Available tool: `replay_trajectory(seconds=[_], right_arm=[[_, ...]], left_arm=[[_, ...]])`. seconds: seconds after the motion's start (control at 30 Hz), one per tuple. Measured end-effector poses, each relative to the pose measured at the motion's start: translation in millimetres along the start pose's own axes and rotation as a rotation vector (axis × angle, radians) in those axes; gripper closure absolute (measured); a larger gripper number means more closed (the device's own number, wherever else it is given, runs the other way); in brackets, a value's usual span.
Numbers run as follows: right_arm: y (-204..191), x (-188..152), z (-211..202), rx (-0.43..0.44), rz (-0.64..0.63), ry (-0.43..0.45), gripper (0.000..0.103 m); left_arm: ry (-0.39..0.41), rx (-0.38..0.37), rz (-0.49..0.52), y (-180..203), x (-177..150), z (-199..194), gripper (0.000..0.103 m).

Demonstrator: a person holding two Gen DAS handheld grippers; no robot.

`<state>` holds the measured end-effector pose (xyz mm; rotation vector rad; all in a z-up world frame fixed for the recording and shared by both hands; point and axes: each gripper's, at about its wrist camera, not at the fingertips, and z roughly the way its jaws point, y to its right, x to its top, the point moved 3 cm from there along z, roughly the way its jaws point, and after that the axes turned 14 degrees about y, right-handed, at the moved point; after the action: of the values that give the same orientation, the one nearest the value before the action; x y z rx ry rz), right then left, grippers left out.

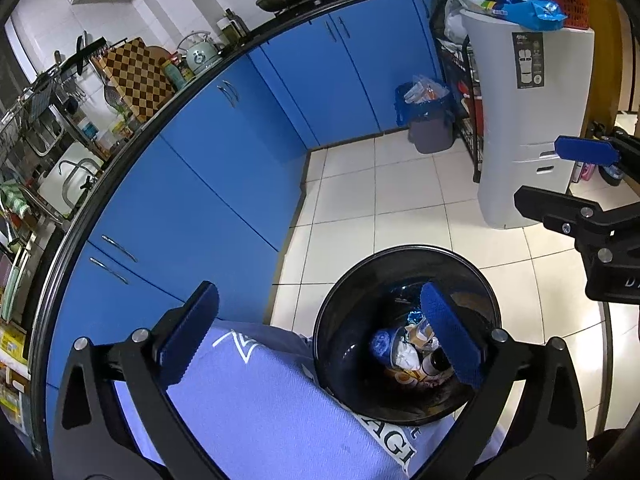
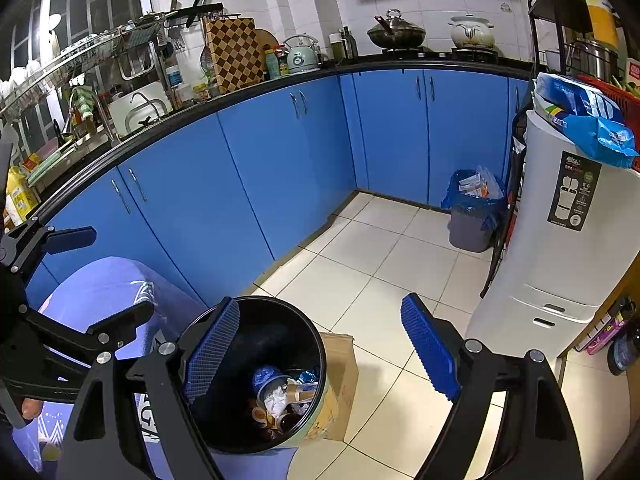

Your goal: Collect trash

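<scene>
The left gripper [image 1: 320, 336] is hanging with its jaws spread wide and gripping nothing, above a black bin [image 1: 404, 332] standing on the tiled floor [image 1: 400, 200] beside a lilac cloth [image 1: 260, 392]. Inside the bin, trash [image 1: 404, 354] is lying at the bottom. The right gripper [image 2: 324, 352] is hovering just beside it, jaws also spread, empty. A brown box [image 2: 340, 384] is touching the bin's right side.

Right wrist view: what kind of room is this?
A home kitchen, most likely. Blue cabinets run under a black counter carrying a wok on the stove and a checkered cutting board; a sink faucet sits further left.
</scene>
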<state>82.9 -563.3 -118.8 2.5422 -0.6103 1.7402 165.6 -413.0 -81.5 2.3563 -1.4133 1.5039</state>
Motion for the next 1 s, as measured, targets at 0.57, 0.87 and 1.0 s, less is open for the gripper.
replay_trajectory(seconds=[0.57, 0.87, 1.0], right_arm=[[-3.8, 1.0, -3.4, 0.003, -0.003, 0.002, 0.022], [-3.8, 2.3, -6.3, 0.002, 0.006, 0.003, 0.022], [-3.7, 2.2, -6.3, 0.002, 0.008, 0.002, 0.022]], left_arm=[[0.008, -0.018, 0.002, 3.7, -1.6, -7.9, 0.003], [0.02, -0.014, 0.005, 2.4, -0.2, -11.2, 0.003], [0.021, -0.014, 0.005, 1.5, -0.4, -11.3, 0.003]])
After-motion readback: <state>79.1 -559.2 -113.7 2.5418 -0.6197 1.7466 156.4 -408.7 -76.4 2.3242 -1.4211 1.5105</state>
